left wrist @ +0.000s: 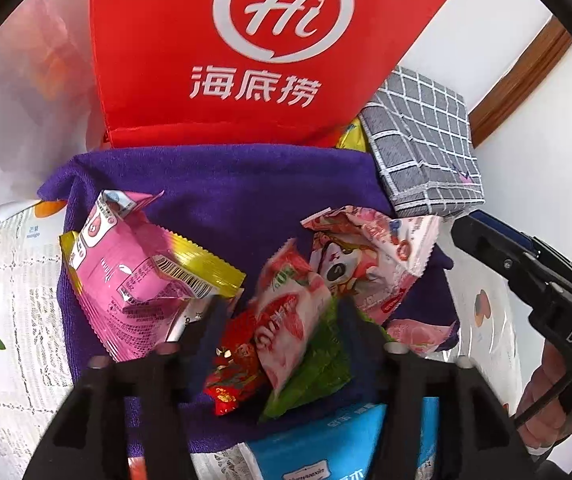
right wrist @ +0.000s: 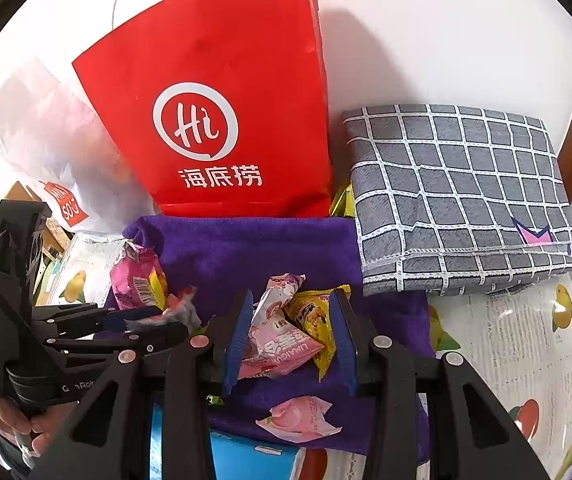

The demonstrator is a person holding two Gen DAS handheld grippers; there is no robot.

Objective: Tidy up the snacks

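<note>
Centrally, spread over a fruit-printed white tablecloth [right wrist: 517,344], a purple terry towel [left wrist: 246,196] strewn with small snack packets. Behind the towel, upright against the white wall, a red paper bag with a white "Hi" logo [right wrist: 222,120]; to its right, a folded grey cloth with a white grid pattern [right wrist: 457,200], overlapping the towel's far corner. Left gripper [left wrist: 282,312] parted about halfway, pads clear of the pink-and-white packet with red print [left wrist: 289,320] lying between them on a green wrapper [left wrist: 317,376] and beside a red foil packet [left wrist: 234,364]; no earlier frame to compare. Further left on the towel, a large pink packet with yellow edge and barcode [left wrist: 138,276]. Right gripper [right wrist: 291,336] narrowed, blue pads pressing on a pink pouch with white lettering [right wrist: 278,348] and a yellow packet [right wrist: 317,324] together, lifted slightly above the towel. Just below, flat on the towel, a pale pink peach-printed sachet [right wrist: 301,420]. At the near edge, a blue-and-white pack [left wrist: 337,444].
</note>
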